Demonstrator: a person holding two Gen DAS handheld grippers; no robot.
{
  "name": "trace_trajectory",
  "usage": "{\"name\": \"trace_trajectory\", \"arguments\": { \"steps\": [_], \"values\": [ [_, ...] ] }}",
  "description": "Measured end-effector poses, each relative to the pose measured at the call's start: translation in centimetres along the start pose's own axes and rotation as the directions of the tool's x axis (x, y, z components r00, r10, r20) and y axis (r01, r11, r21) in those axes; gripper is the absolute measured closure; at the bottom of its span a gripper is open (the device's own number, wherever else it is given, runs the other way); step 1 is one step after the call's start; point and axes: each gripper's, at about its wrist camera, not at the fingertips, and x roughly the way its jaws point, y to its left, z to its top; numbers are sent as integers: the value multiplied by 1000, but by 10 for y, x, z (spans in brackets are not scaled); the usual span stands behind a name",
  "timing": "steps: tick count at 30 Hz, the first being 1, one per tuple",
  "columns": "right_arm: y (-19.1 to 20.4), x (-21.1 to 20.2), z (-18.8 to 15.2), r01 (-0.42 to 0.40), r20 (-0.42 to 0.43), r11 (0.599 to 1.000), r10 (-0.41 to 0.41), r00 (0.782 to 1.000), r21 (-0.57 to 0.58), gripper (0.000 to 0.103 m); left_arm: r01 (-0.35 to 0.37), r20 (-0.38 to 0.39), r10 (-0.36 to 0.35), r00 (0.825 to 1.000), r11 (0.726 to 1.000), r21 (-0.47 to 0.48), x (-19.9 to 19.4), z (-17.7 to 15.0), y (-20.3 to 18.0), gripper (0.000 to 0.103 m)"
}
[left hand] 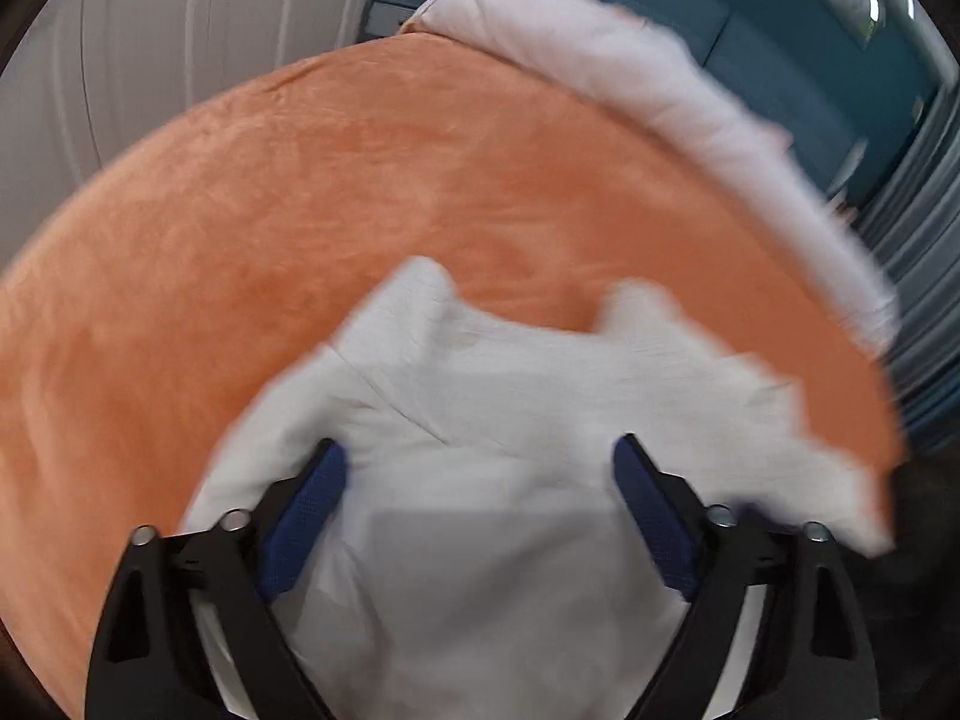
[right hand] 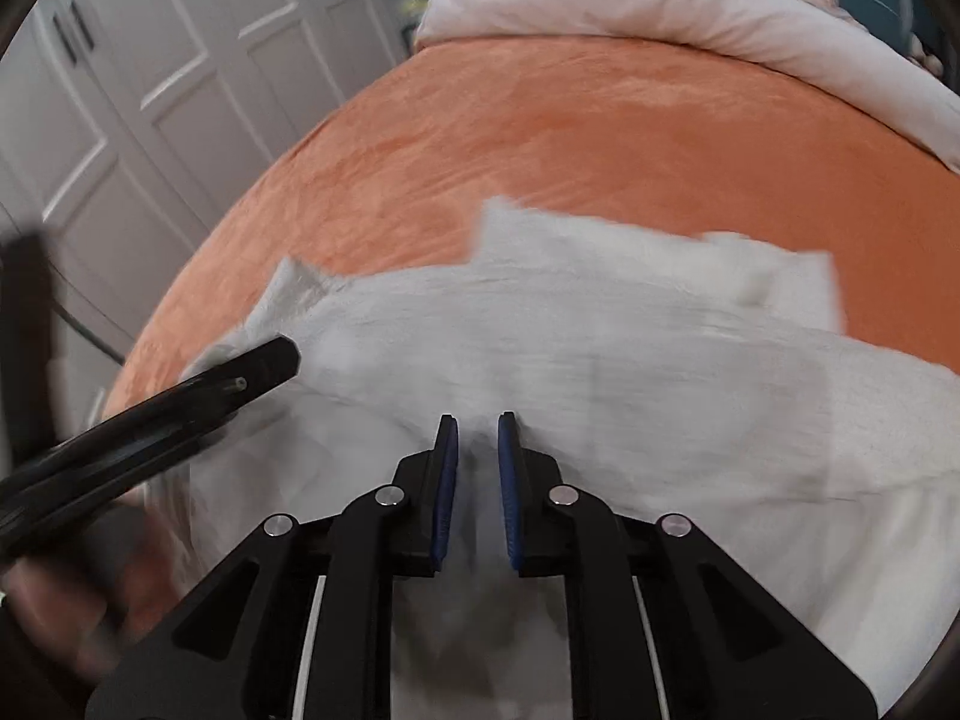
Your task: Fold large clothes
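Observation:
A large white garment point(left hand: 480, 360) lies rumpled on an orange bed cover point(left hand: 360, 180). My left gripper point(left hand: 480, 447) hangs over the garment's near part, jaws wide open, blue pads apart and pressing nothing. In the right wrist view the same garment point(right hand: 660, 348) spreads across the cover point(right hand: 570, 138). My right gripper point(right hand: 477, 420) is nearly closed, with a raised fold of the white cloth pinched between its blue pads. One black finger point(right hand: 264, 366) of the left gripper reaches in from the left over the garment's left edge. Both views are motion-blurred.
A pale bunched duvet point(right hand: 660, 6) lies along the bed's far side. White panelled wardrobe doors point(right hand: 150, 90) stand to the left of the bed. A blue headboard point(left hand: 780, 48) rises behind the duvet. A hand point(right hand: 54, 618) shows at the lower left.

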Motion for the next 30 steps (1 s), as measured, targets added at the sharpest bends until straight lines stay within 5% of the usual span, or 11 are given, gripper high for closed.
{"name": "trace_trajectory", "arguments": {
  "steps": [2,4,6,8,9,11,16,18,22,27,30],
  "values": [
    [-57,-21,-14,153,18,987,-154,988,44,89,-16,28,15,999,998,67,3,-8,4,18],
    [-125,-41,-37,110,22,978,-116,993,180,103,-8,45,3,999,994,108,0,-16,4,18],
    [-194,-66,-64,204,4,920,-217,976,335,103,-25,59,18,998,992,126,-2,-20,2,17],
    [-232,-89,-80,211,13,864,-243,970,457,103,-40,66,33,997,993,114,-8,-18,3,17],
    [-232,-99,-79,242,13,849,-281,960,469,103,-50,72,43,996,994,102,-15,-20,5,18],
    [-200,-110,-65,269,48,884,-309,950,383,100,-37,94,30,995,997,66,-38,-24,12,17],
    [-69,-87,-27,74,71,992,-81,994,102,100,-15,47,19,999,997,-78,-88,-65,63,10],
    [-22,-58,-18,39,26,999,-40,999,5,100,-43,-43,35,998,978,-204,-87,-90,99,11],
    [24,16,-29,79,-108,994,-87,990,-71,101,61,-76,-100,992,913,-403,-83,-125,142,11],
    [21,33,-35,92,-83,995,-95,992,-44,103,134,-65,-161,985,944,-301,-67,-127,110,5],
    [9,39,-35,43,-86,999,-42,995,3,103,50,-44,-60,997,978,-202,-56,-124,84,5]
  ]
}}
